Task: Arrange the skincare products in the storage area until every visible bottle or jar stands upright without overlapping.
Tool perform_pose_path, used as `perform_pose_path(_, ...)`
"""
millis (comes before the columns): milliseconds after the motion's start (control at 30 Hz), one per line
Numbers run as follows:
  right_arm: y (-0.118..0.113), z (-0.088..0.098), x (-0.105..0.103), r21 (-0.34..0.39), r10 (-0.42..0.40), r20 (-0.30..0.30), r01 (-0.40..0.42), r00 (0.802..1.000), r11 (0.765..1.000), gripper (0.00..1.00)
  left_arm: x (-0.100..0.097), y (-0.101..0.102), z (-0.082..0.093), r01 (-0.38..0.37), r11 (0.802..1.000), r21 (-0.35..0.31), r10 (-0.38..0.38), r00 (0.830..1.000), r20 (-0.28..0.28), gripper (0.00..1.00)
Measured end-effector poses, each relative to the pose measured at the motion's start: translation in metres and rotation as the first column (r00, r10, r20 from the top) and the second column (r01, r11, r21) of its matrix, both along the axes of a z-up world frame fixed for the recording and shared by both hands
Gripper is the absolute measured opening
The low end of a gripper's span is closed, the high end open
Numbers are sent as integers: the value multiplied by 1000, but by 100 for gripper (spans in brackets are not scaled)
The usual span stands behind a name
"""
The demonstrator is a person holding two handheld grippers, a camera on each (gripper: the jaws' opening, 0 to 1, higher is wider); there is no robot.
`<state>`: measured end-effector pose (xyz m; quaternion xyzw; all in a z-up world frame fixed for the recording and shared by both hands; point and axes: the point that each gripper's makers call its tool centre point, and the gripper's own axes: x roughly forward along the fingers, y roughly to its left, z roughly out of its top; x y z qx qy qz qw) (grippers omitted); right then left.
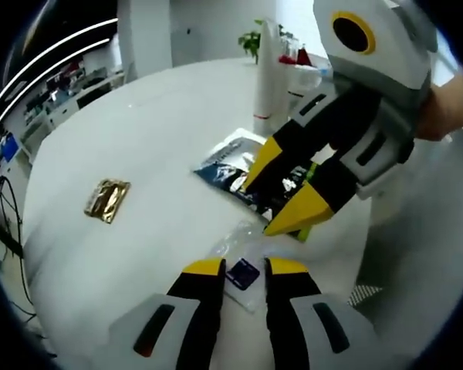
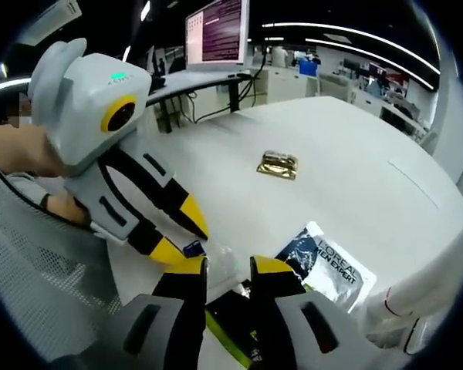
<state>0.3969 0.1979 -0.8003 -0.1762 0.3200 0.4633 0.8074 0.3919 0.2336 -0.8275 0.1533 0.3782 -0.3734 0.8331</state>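
Observation:
My left gripper (image 1: 245, 268) stands open low over the white table (image 1: 154, 131), with a small dark blue sachet (image 1: 243, 274) in clear plastic lying between its jaws. The right gripper (image 1: 282, 193) comes in from the upper right, open, its yellow tips just above a dark packet with a green edge (image 1: 297, 230). A silver-blue L'Oreal packet (image 2: 328, 266) lies right of my right gripper (image 2: 229, 268). The left gripper (image 2: 181, 233) reaches in from the left by the blue sachet (image 2: 193, 248). A tall white tube (image 1: 270, 73) stands upright behind.
A gold foil sachet (image 1: 106, 199) lies alone on the open table to the left, also seen as the gold sachet (image 2: 278, 164). A person's hand (image 2: 19, 150) holds the left gripper. Desks and a monitor (image 2: 217, 32) stand beyond the table's far edge.

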Motion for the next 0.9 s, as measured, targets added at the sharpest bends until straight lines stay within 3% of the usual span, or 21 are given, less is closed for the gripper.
perform_pose_path(467,-2,21,-10,28,22,46,-23,999,999,36,1,-4,25,-33,999,-31,34,999,25,34)
perform_pose_path(900,-14,59,-23,57,44,156,-53,987,997,44,-11,-8,53,-79,993,-91,83,996,41,40)
